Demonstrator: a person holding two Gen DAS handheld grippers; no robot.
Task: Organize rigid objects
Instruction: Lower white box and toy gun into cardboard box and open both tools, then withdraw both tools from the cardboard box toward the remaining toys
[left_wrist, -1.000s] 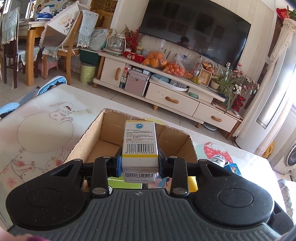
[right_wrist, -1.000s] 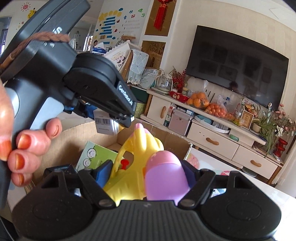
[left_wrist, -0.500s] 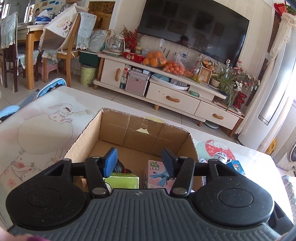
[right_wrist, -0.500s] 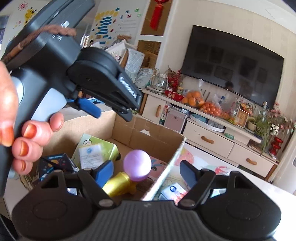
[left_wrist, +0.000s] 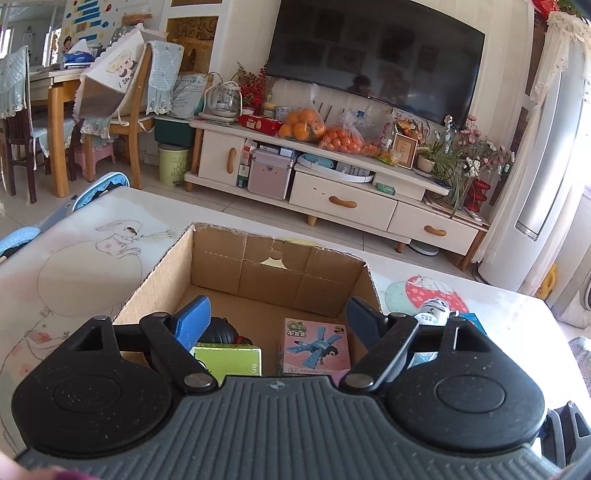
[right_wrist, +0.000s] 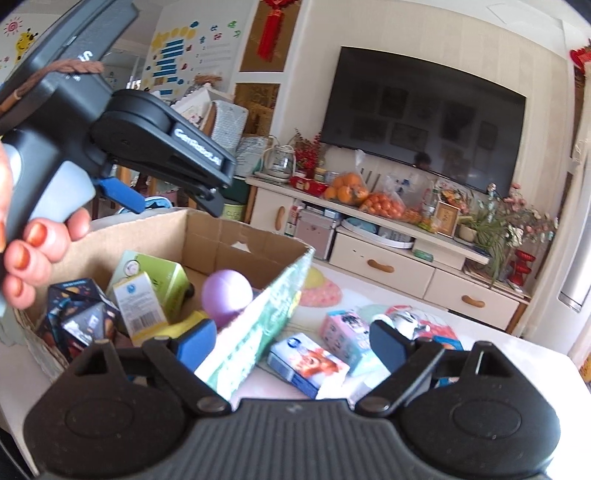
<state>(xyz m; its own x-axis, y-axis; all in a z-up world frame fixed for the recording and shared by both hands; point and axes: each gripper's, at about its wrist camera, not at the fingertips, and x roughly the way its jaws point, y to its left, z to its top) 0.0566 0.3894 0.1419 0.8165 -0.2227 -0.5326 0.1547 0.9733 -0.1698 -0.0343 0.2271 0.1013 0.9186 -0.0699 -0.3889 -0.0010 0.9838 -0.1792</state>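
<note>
Both grippers hung released, jaws just widened and empty: the left gripper (left_wrist: 275, 314) over the cardboard box (left_wrist: 280, 273), the right gripper (right_wrist: 291, 341) above a small blue carton (right_wrist: 308, 363) lying on the surface beside the box's right wall; it looked light, stiff, best pinched across its flat sides.

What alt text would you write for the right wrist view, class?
The open right gripper straddles the near wall of a cardboard box holding toys and cartons. Its jaws have just been opening. Small boxes lie on the table beside it.
</note>
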